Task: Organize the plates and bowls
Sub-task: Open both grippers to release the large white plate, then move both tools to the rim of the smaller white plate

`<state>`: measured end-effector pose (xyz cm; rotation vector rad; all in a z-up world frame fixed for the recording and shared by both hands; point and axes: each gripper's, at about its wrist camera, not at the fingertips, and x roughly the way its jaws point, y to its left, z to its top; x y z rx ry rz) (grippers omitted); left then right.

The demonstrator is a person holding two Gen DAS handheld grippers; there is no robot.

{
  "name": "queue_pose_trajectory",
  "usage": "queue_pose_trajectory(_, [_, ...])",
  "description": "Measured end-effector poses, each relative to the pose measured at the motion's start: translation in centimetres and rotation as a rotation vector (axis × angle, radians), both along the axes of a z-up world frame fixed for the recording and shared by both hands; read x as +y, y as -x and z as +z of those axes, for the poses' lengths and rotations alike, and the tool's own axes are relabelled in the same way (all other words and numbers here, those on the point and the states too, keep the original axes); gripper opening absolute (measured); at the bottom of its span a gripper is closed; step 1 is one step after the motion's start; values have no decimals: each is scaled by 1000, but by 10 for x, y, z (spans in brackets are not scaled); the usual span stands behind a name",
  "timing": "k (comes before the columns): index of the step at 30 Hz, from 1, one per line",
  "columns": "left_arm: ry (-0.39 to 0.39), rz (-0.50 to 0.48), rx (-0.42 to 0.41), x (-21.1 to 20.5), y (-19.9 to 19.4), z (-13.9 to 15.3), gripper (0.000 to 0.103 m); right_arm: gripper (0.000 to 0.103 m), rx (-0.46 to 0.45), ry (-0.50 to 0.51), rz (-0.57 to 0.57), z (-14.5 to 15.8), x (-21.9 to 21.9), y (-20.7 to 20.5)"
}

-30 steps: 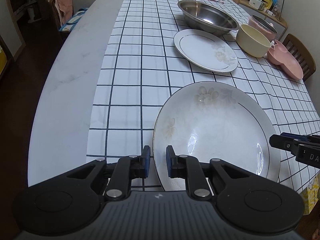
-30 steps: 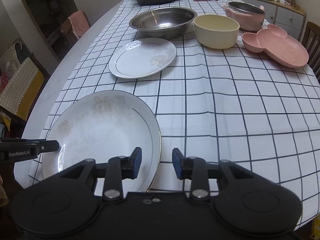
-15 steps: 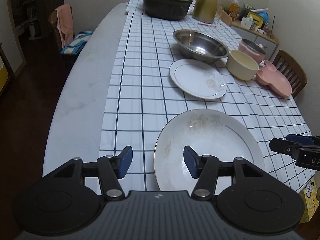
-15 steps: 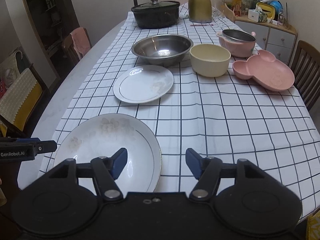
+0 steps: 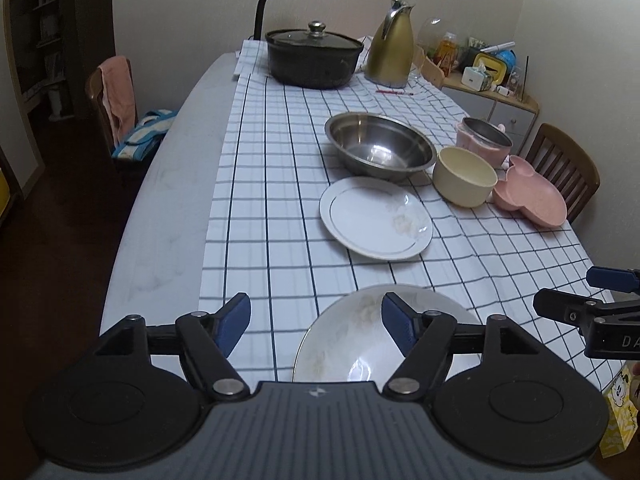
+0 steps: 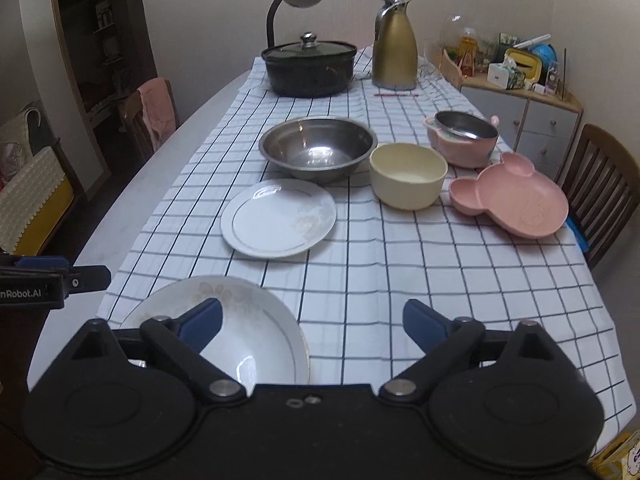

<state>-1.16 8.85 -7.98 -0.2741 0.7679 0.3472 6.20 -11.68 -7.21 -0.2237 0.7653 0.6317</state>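
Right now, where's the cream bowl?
In the right wrist view the cream bowl sits right of centre on the checked cloth, between the steel bowl and the pink bear-shaped plate.

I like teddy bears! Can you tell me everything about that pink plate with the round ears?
The pink bear-shaped plate looks like speckled matte plastic. It has a big head section and two round ear sections, split by low ridges, and looks empty. It lies flat on the checked tablecloth near the table's right edge, by the wooden chair. One ear sits close beside the cream bowl; whether they touch is unclear. Neither gripper is near it.
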Motion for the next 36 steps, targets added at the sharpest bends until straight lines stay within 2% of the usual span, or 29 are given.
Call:
queue_pose_trajectory(10, [-21,-10,-22,1,-28,16,77,101,-41,1,-29,10,3,-18])
queue_pose_trajectory(19, [-31,10,38,13,-74,8,77,101,-53,31,-23,5,14,-46])
queue_pose_trajectory(29, [-1,9,127,30,-136,-14,77,101,1,73,-27,-17,26,-103])
queue_pose_trajectory(36, [22,19,192,43,-177,-37,77,99,76,72,36,-32,47,-144])
